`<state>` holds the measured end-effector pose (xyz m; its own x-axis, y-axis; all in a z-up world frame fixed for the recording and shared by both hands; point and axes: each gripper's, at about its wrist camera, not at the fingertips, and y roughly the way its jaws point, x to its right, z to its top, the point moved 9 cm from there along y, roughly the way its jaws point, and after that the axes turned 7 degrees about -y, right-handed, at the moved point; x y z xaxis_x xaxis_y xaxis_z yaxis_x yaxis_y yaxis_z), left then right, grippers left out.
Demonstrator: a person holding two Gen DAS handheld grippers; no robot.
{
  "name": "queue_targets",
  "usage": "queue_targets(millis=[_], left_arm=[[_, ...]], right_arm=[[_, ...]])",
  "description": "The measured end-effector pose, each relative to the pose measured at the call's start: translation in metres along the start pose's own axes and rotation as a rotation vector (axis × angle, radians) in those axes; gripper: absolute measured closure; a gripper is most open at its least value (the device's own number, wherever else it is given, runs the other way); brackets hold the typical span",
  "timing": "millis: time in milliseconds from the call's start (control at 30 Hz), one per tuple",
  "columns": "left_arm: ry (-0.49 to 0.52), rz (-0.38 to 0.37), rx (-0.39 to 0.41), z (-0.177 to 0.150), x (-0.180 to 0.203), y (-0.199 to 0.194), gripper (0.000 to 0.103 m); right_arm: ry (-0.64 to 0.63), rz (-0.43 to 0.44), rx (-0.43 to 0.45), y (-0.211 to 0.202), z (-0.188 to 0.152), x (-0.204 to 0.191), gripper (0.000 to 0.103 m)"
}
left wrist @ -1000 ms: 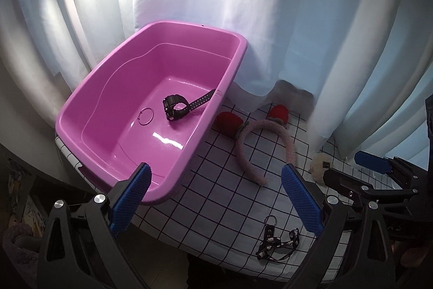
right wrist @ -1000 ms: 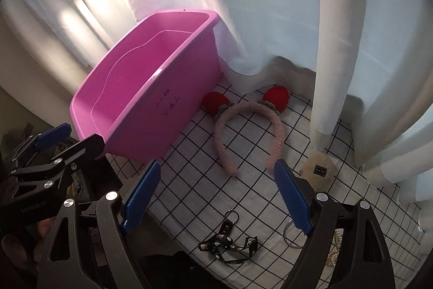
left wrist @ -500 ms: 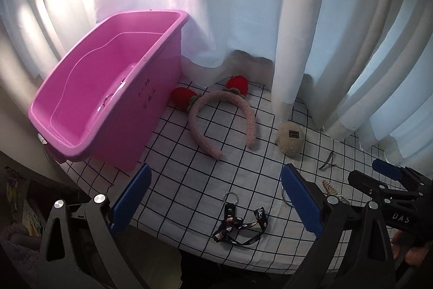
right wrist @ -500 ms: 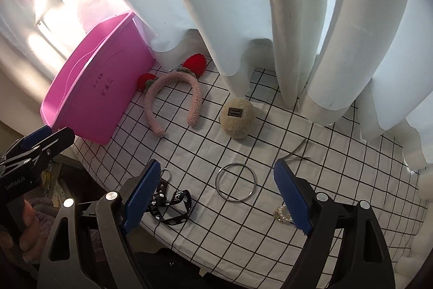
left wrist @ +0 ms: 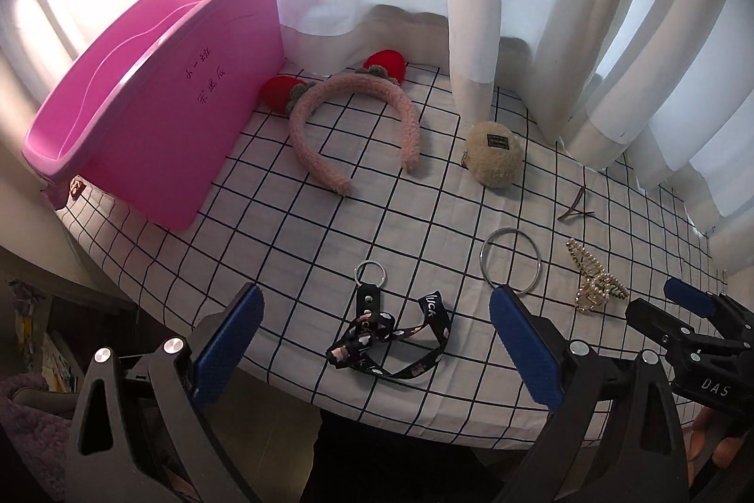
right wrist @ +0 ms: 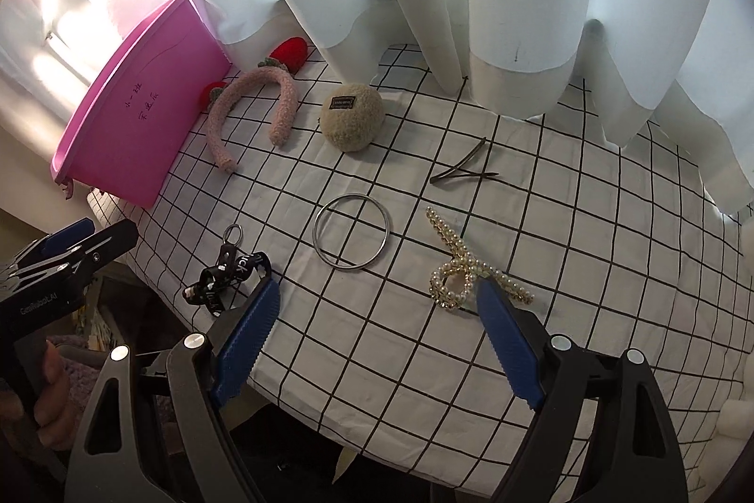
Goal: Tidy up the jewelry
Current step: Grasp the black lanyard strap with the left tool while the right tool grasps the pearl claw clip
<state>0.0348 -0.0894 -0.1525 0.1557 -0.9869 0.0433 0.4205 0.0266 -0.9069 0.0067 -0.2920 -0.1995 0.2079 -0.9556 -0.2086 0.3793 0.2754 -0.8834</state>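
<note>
A pink tub (left wrist: 141, 93) stands at the table's left; it also shows in the right wrist view (right wrist: 136, 102). On the checked cloth lie a pink headband with red strawberries (left wrist: 353, 116), a beige fluffy clip (left wrist: 495, 154), a silver bangle (right wrist: 352, 238), a black strap keyring (left wrist: 386, 338), a pearl hair clip (right wrist: 464, 267) and dark hairpins (right wrist: 464, 168). My left gripper (left wrist: 372, 342) is open and empty above the keyring at the front edge. My right gripper (right wrist: 377, 328) is open and empty, near the bangle and pearl clip.
White curtains (right wrist: 471, 8) hang along the back and right of the table. The table's front edge (left wrist: 424, 418) drops off just ahead of both grippers. The other gripper shows at the edge of each view.
Both grippers have swung right, away from the tub, and now face the loose items on the cloth. Both stay open and empty.
</note>
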Motion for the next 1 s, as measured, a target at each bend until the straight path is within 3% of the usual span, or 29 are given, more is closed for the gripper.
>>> queue_targets(millis=[267,400,567,767,1000], left_arm=[[0.057,-0.010,-0.024,-0.023,-0.022,0.021,0.008],[0.061,-0.044,-0.040,-0.033,-0.030,0.037,0.008],[0.028,-0.056,-0.059,-0.048,-0.032,0.052,0.008],[-0.004,-0.054,-0.018,-0.061,-0.023,0.070,0.008],[-0.065,-0.059,0.037,-0.067,-0.013,0.086,0.008]], right_arm=[[0.085,-0.084,0.008,0.009,-0.030,0.015,0.021],[0.140,-0.091,0.055,0.009,-0.038,0.021,0.021],[0.115,-0.126,0.067,0.016,-0.045,0.031,0.021],[0.046,-0.146,0.128,0.021,-0.039,0.051,0.021],[-0.036,-0.094,0.158,0.044,-0.029,0.064,0.021]])
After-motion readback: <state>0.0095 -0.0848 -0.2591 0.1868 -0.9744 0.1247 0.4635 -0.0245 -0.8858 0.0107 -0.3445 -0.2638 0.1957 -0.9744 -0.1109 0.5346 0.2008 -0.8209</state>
